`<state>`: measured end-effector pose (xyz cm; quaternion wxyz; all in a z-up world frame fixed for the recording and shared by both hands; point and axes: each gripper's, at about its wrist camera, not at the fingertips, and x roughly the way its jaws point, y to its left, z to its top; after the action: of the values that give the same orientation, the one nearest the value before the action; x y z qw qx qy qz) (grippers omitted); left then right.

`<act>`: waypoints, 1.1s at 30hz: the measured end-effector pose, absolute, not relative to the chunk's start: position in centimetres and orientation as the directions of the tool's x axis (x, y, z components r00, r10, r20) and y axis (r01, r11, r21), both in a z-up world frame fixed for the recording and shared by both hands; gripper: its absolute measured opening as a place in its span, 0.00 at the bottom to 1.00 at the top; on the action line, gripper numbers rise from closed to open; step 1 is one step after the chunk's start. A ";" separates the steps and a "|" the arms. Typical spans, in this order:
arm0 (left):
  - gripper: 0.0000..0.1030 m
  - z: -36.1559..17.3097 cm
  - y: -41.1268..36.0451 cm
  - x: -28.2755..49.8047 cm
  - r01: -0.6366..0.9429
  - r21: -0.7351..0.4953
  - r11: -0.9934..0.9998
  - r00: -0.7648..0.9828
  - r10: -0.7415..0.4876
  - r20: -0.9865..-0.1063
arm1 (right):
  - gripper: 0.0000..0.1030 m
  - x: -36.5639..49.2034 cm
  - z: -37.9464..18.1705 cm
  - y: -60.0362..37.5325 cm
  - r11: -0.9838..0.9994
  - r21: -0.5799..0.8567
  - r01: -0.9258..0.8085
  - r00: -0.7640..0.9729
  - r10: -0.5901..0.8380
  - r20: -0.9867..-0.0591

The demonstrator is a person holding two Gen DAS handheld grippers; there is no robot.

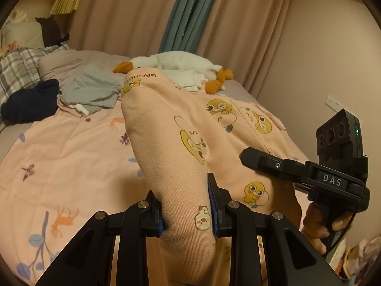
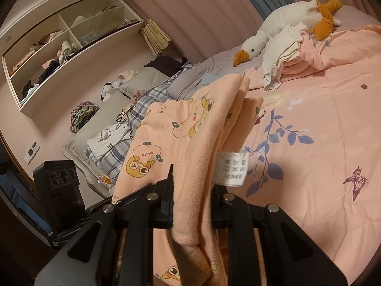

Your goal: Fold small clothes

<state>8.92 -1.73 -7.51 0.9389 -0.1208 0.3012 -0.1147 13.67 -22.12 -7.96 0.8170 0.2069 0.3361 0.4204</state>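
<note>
A small peach garment (image 1: 166,128) printed with yellow cartoon ducks is stretched above the pink bedspread (image 1: 71,147). My left gripper (image 1: 187,207) is shut on a bunched fold of it, and the cloth rises away from the pads. In the same view my right gripper (image 1: 247,157) is at the right, a hand on its handle, its tips against the cloth. In the right wrist view my right gripper (image 2: 193,200) is shut on the garment (image 2: 181,133) at a folded edge with several layers. A white care label (image 2: 234,169) hangs beside the right finger.
A pile of grey, white and dark clothes (image 1: 78,95) lies at the left of the bed. A white plush goose (image 2: 285,21) and folded white and pink clothes (image 2: 285,57) sit at the far side. Pillows, a plaid blanket (image 2: 119,140) and a wall shelf (image 2: 59,45) are at the headboard end.
</note>
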 end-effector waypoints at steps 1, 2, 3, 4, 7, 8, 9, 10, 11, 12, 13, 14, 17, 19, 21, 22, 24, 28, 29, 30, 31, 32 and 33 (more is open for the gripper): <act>0.26 -7.6 -1.6 9.0 0.142 -0.300 0.943 0.790 -0.291 -0.540 | 0.20 13.8 -8.1 -22.0 0.559 0.623 -0.547 0.418 0.827 -0.375; 0.26 -7.7 -1.4 9.2 0.141 -0.307 0.941 0.787 -0.294 -0.542 | 0.20 13.8 -8.1 -21.8 0.560 0.621 -0.548 0.418 0.827 -0.377; 0.26 -7.7 -1.4 9.3 0.139 -0.308 0.941 0.786 -0.294 -0.544 | 0.20 13.9 -8.2 -21.7 0.560 0.622 -0.547 0.416 0.827 -0.379; 0.26 -7.8 -1.2 9.5 0.136 -0.308 0.941 0.783 -0.293 -0.548 | 0.20 14.1 -8.3 -21.5 0.559 0.626 -0.543 0.413 0.827 -0.381; 0.26 -8.1 -1.1 10.0 0.123 -0.310 0.943 0.776 -0.286 -0.562 | 0.20 14.8 -8.7 -21.0 0.561 0.633 -0.534 0.403 0.827 -0.393; 0.26 -8.2 -1.1 10.2 0.118 -0.306 0.945 0.775 -0.280 -0.566 | 0.20 15.1 -8.9 -20.8 0.560 0.640 -0.526 0.399 0.827 -0.396; 0.26 -8.3 -1.1 10.5 0.116 -0.302 0.946 0.773 -0.277 -0.570 | 0.20 15.4 -9.1 -20.7 0.559 0.647 -0.518 0.396 0.828 -0.398; 0.26 -8.5 -1.1 10.8 0.114 -0.300 0.947 0.771 -0.275 -0.575 | 0.20 15.6 -9.4 -20.5 0.561 0.649 -0.514 0.396 0.826 -0.401; 0.26 -8.7 -1.1 11.1 0.114 -0.300 0.947 0.766 -0.276 -0.581 | 0.20 15.8 -9.6 -20.4 0.565 0.647 -0.512 0.398 0.823 -0.405; 0.26 -8.8 -1.0 11.3 0.114 -0.301 0.947 0.761 -0.278 -0.586 | 0.20 15.9 -9.7 -20.4 0.570 0.646 -0.508 0.400 0.820 -0.409; 0.26 -9.0 -1.0 11.7 0.113 -0.304 0.946 0.755 -0.281 -0.592 | 0.20 16.1 -10.0 -20.3 0.574 0.646 -0.503 0.401 0.817 -0.415; 0.26 -9.3 -1.0 12.1 0.110 -0.312 0.944 0.748 -0.285 -0.600 | 0.20 16.4 -10.2 -20.2 0.580 0.647 -0.494 0.402 0.813 -0.422; 0.26 -10.1 -1.1 13.2 0.106 -0.315 0.943 0.733 -0.288 -0.617 | 0.20 17.2 -10.9 -20.2 0.596 0.647 -0.475 0.407 0.801 -0.439; 0.26 -10.4 -1.3 13.7 0.105 -0.308 0.946 0.727 -0.285 -0.625 | 0.20 17.7 -11.5 -20.2 0.605 0.647 -0.463 0.410 0.794 -0.449; 0.26 -10.9 -1.5 14.1 0.106 -0.306 0.946 0.722 -0.285 -0.630 | 0.20 18.1 -12.0 -20.4 0.612 0.651 -0.450 0.413 0.789 -0.455; 0.26 -11.2 -1.5 14.3 0.104 -0.312 0.944 0.718 -0.288 -0.634 | 0.20 18.3 -12.3 -20.5 0.613 0.655 -0.442 0.414 0.787 -0.457; 0.26 -11.5 -1.5 14.6 0.099 -0.324 0.941 0.709 -0.295 -0.641 | 0.20 18.7 -12.8 -20.6 0.614 0.662 -0.429 0.411 0.786 -0.462; 0.26 -11.9 -1.3 15.1 0.099 -0.338 0.936 0.695 -0.308 -0.650 | 0.20 19.2 -13.5 -20.6 0.615 0.674 -0.409 0.402 0.784 -0.472; 0.26 -12.0 -1.3 15.3 0.099 -0.340 0.935 0.693 -0.310 -0.651 | 0.20 19.2 -13.6 -20.6 0.618 0.673 -0.407 0.402 0.783 -0.475; 0.26 -12.1 -1.2 15.4 0.097 -0.340 0.935 0.690 -0.310 -0.654 | 0.20 19.3 -13.7 -20.6 0.620 0.672 -0.406 0.403 0.781 -0.477; 0.26 -12.3 -1.3 15.5 0.095 -0.340 0.936 0.686 -0.309 -0.659 | 0.20 19.3 -13.8 -20.5 0.624 0.668 -0.405 0.403 0.778 -0.482; 0.26 -12.4 -1.3 15.5 0.092 -0.340 0.936 0.682 -0.308 -0.663 | 0.20 19.3 -13.9 -20.4 0.628 0.666 -0.403 0.402 0.775 -0.487; 0.26 -12.6 -1.3 15.6 0.086 -0.341 0.936 0.679 -0.306 -0.667 | 0.20 19.4 -14.1 -20.4 0.632 0.665 -0.399 0.401 0.772 -0.493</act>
<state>15.58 -1.35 -12.55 0.9052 -0.1425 0.3855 -0.1081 19.39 -20.38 -14.07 0.8053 0.2280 0.4092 0.3634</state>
